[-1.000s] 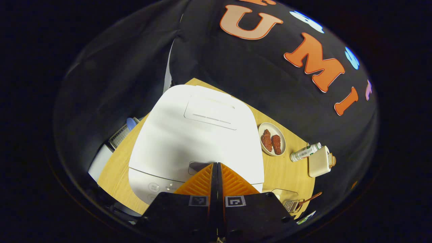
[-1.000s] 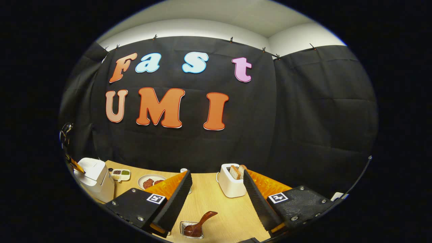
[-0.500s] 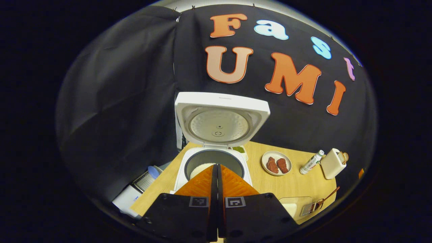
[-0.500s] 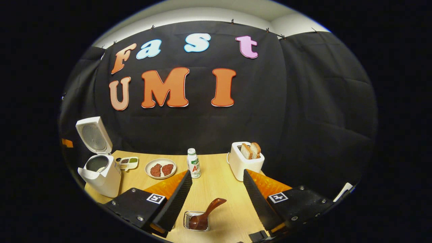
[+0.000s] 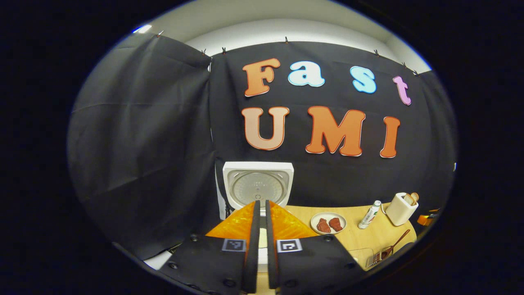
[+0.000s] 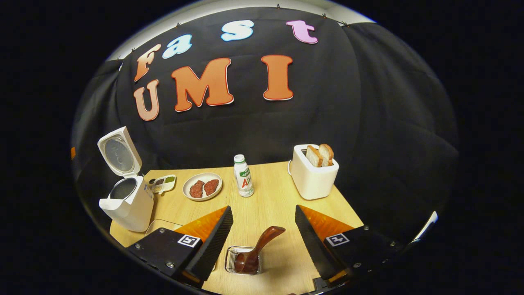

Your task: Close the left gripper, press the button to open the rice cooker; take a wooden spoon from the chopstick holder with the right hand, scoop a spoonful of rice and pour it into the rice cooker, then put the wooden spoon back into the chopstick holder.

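The white rice cooker (image 6: 130,205) stands at the table's left end with its lid (image 6: 118,150) swung up and the pot showing. In the left gripper view the raised lid (image 5: 258,185) is straight ahead. My left gripper (image 5: 260,203) is held back from the cooker, shut to a thin slit with nothing in it. The wooden spoon (image 6: 262,243) leans bowl-down in the wire chopstick holder (image 6: 234,262) near the front edge. My right gripper (image 6: 263,209) hangs open above and just behind the spoon, not touching it. The spoon (image 5: 394,246) also sticks out at the lower right of the left gripper view.
On the wooden table (image 6: 270,184) are a seasoning tray (image 6: 163,183), a plate of meat (image 6: 202,186), a small bottle (image 6: 243,176) and a white toaster (image 6: 313,176) with bread slices. A clear container (image 6: 161,225) lies in front of the cooker.
The cooker lid has sprung open after my left gripper pressed on it; that gripper has since lifted and pulled back. My right gripper has tilted down and closed in on the spoon.
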Motion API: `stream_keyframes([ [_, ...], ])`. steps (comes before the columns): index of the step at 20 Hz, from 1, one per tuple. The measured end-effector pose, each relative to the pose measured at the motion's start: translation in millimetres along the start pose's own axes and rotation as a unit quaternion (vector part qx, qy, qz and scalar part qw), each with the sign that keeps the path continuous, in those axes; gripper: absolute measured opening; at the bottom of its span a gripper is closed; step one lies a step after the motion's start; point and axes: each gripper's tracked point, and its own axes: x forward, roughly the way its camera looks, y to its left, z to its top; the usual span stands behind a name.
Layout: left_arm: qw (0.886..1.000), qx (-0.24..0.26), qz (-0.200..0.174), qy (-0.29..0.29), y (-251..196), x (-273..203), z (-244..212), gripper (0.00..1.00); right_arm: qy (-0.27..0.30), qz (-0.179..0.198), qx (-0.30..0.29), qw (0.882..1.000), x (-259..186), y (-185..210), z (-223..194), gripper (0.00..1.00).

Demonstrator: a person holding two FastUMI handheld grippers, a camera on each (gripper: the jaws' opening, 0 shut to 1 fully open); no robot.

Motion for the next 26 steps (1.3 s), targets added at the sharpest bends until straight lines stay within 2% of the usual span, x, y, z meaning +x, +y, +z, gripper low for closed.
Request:
stream_keyframes([
  [1,1.0,0.002,0.003,-0.008,-2,-6,3,0.32,0.012,0.004,0.007,1.0,6,0,-8,0.95],
  [2,1.0,0.007,0.001,-0.012,-7,-12,2,0.4,0.024,0.009,0.015,1.0,11,0,-16,0.95],
  [3,1.0,0.012,0.001,-0.016,-12,-17,3,0.6,0.036,0.014,0.022,0.999,17,1,-22,0.95],
  [5,1.0,0.02,0.0,-0.018,-23,-26,0,0.77,0.056,0.021,0.034,0.998,29,0,-34,0.95],
  [6,1.0,0.024,0.0,-0.017,-27,-30,-3,0.8,0.066,0.025,0.04,0.997,33,-7,-43,0.95],
  [13,0.999,0.03,0.005,-0.008,-59,-52,-12,0.84,0.145,0.064,0.097,0.983,69,-9,-83,0.94],
  [15,0.999,0.041,0.005,-0.003,-70,-58,-16,0.85,0.16,0.084,0.119,0.976,75,-4,-86,0.9],
  [18,0.998,0.062,0.009,0.003,-84,-65,-21,0.85,0.182,0.11,0.147,0.966,85,4,-94,0.78],
  [20,0.998,0.069,0.007,0.007,-95,-67,-24,0.85,0.189,0.122,0.169,0.959,89,10,-96,0.68],
  [22,0.997,0.074,0.003,0.011,-103,-71,-28,0.85,0.176,0.128,0.187,0.958,93,15,-93,0.54],
  [23,0.997,0.077,0.002,0.013,-105,-70,-30,0.85,0.17,0.129,0.195,0.957,92,15,-93,0.36],
  [24,0.997,0.079,-0.001,0.016,-107,-69,-32,0.88,0.163,0.125,0.205,0.957,91,13,-92,0.38],
  [26,0.997,0.081,-0.006,0.02,-109,-64,-36,0.88,0.148,0.13,0.228,0.954,82,17,-89,0.27],
])
